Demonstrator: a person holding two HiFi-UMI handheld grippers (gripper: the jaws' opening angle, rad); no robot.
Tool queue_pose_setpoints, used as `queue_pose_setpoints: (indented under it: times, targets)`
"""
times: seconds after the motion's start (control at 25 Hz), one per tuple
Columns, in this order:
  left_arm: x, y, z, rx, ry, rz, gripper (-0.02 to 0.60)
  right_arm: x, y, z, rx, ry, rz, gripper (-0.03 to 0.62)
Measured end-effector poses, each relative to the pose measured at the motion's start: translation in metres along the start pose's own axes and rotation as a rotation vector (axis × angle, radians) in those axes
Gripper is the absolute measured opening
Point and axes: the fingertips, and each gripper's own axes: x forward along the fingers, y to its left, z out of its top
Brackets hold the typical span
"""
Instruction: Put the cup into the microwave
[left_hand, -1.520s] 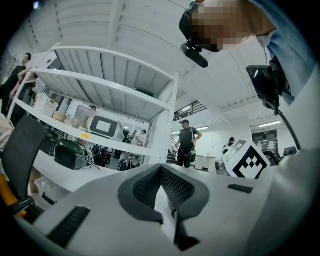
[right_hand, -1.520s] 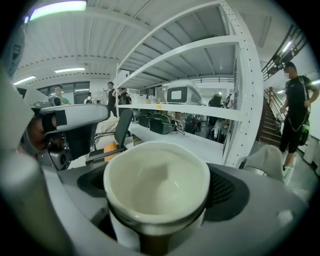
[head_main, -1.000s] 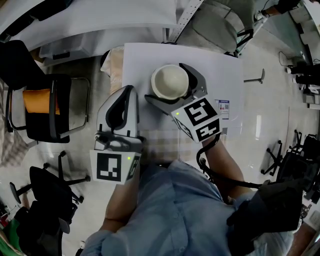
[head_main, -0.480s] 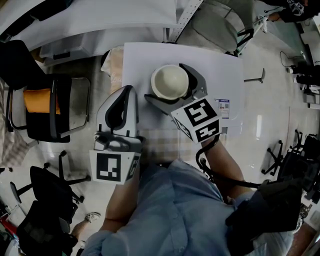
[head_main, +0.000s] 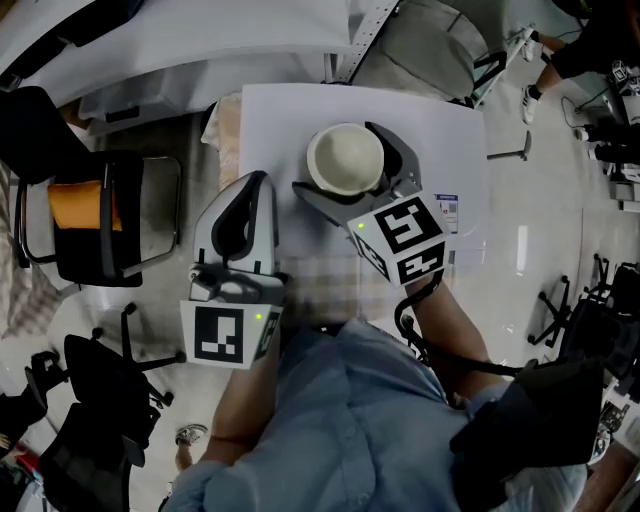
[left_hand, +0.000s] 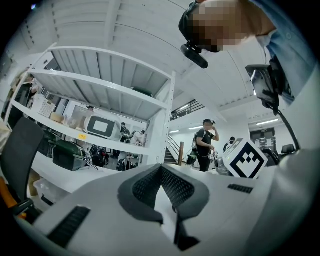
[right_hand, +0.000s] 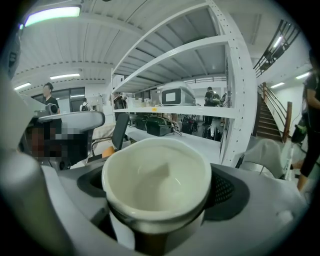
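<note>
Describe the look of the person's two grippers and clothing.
The left gripper and right gripper are light grey with dark textured pads. Each carries a cube of black-and-white square markers. A black cable leaves the right one. The shirt is blue.

White table (head_main: 440, 130) on glossy pale floor (head_main: 530, 250); black chair (head_main: 100, 245), orange cushion (head_main: 75, 202), left; white shelving (left_hand: 105, 87), staircase (right_hand: 272, 125) beyond.

Looks like an open lab or workshop hall: tall white steel racks (left_hand: 100, 87), black swivel chairs (head_main: 100, 215) on a glossy pale floor (head_main: 530, 250), a staircase (right_hand: 270, 127) behind, people (left_hand: 205, 142) standing around.
</note>
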Motion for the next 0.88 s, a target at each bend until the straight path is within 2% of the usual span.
queue_pose_setpoints:
  times: [0.4, 0.6, 0.88]
  targets:
    - [-0.006, -0.02, -0.014, 0.043, 0.039, -0.031, 0.005, -0.025, -0.007, 0.007, 0.015, -0.054, -0.032, 0.538]
    - [-0.019, -0.042, -0.023, 0.057, 0.057, -0.052, 0.005, -0.046, 0.001, 0.0, 0.016, -0.078, -0.023, 0.538]
    - [-0.056, -0.088, -0.029, 0.074, 0.045, -0.033, 0.005, -0.089, 0.02, -0.021, -0.008, -0.086, 0.004, 0.538]
